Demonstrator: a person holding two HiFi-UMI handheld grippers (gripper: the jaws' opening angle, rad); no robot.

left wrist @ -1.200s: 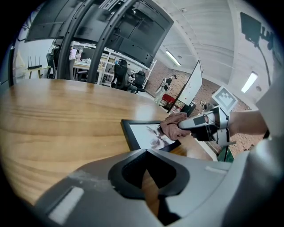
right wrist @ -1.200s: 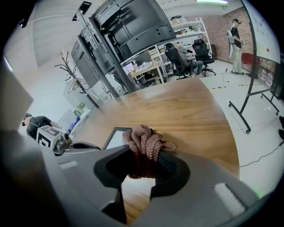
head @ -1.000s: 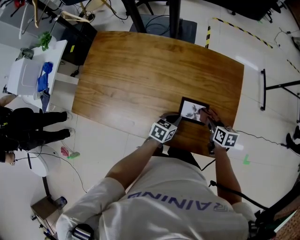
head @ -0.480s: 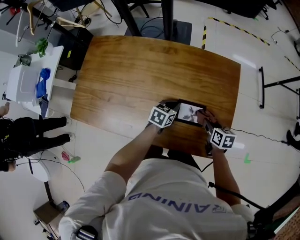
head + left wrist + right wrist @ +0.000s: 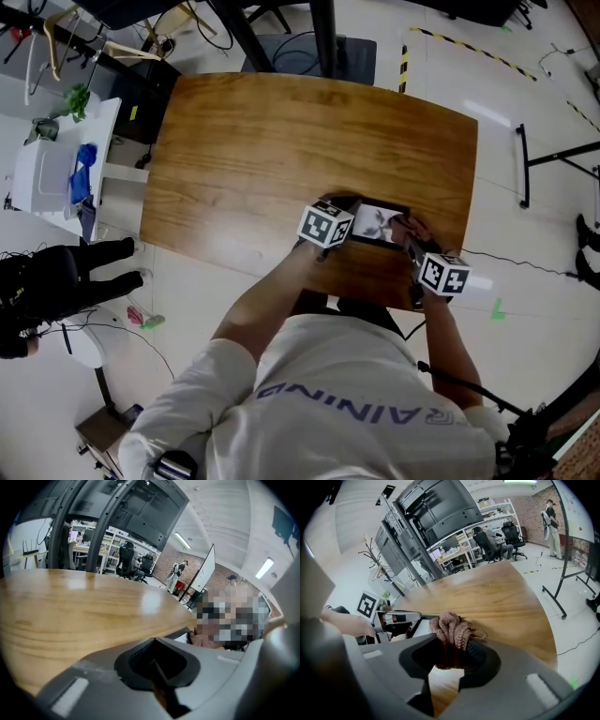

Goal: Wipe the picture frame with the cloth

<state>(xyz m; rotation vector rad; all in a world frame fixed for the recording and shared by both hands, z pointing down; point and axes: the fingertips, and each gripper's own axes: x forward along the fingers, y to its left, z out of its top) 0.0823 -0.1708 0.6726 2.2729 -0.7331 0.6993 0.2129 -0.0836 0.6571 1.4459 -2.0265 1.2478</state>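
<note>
Brown knit cloth (image 5: 451,629), pinched in right claw (image 5: 449,660), held at picture frame (image 5: 375,223), near right of surface (image 5: 281,141); left claw (image 5: 157,667) closed on frame's left edge, apparently steadying it for wiping.

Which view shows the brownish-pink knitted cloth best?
The right gripper view: the brownish-pink knitted cloth sits bunched between the right tool's jaws. The head view shows only a speck by the black picture frame; the left gripper view, nothing clear.

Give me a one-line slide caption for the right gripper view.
Right gripper clamps a knitted cloth beside the picture frame on the wooden table.
</note>
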